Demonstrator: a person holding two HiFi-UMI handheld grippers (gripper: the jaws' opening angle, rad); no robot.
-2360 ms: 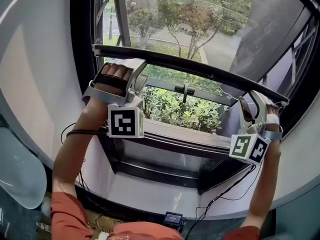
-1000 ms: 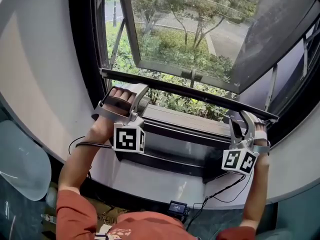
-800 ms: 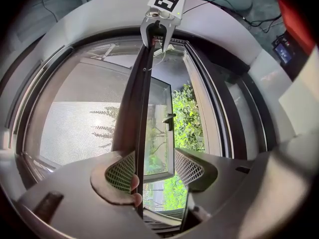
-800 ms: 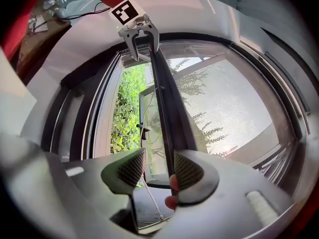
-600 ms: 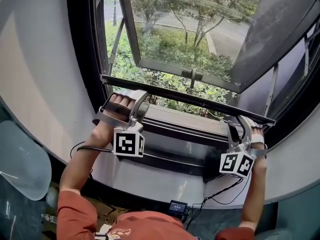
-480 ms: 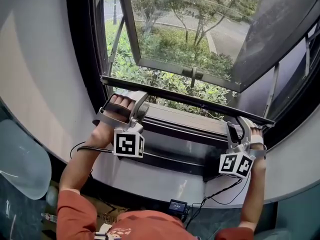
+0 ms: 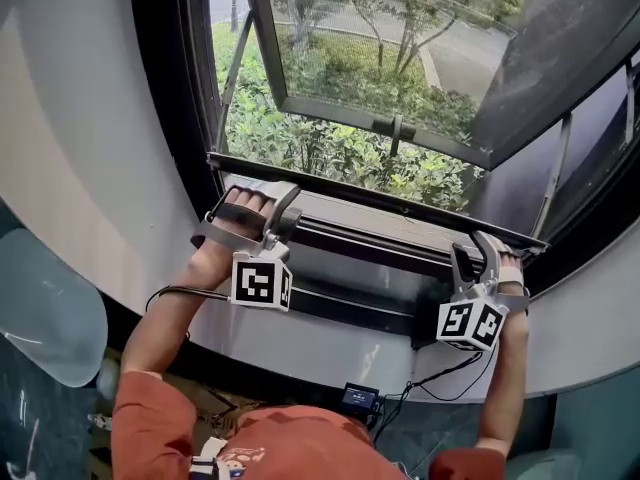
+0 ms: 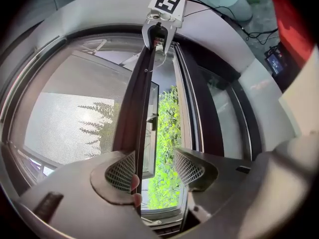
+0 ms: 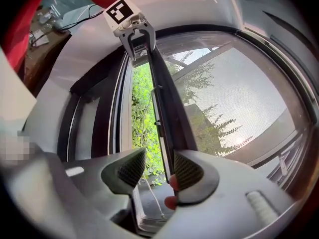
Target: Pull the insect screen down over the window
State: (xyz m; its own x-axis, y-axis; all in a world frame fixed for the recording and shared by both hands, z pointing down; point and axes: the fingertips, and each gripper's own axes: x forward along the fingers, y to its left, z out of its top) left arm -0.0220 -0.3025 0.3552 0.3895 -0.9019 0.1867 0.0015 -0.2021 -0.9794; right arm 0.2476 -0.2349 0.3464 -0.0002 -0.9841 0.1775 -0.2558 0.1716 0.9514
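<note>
My left gripper (image 7: 288, 208) and right gripper (image 7: 475, 253) are at the two ends of the dark screen bar (image 7: 380, 200). The bar is low over the window, just above the lower frame (image 7: 350, 240). Both pairs of jaws are apart, not clamped. The bar lies against the outer jaw of each gripper. The mesh (image 8: 75, 118) is stretched above the bar, and a narrow gap with green bushes (image 8: 167, 133) shows beside it.

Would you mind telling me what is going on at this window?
A person is pulling the insect screen down by its bottom bar. The left hand-held gripper and right hand-held gripper sit near opposite ends of the bar, jaws apart, one pad against it. The bar is low, with a narrow open gap above the sill.
</note>
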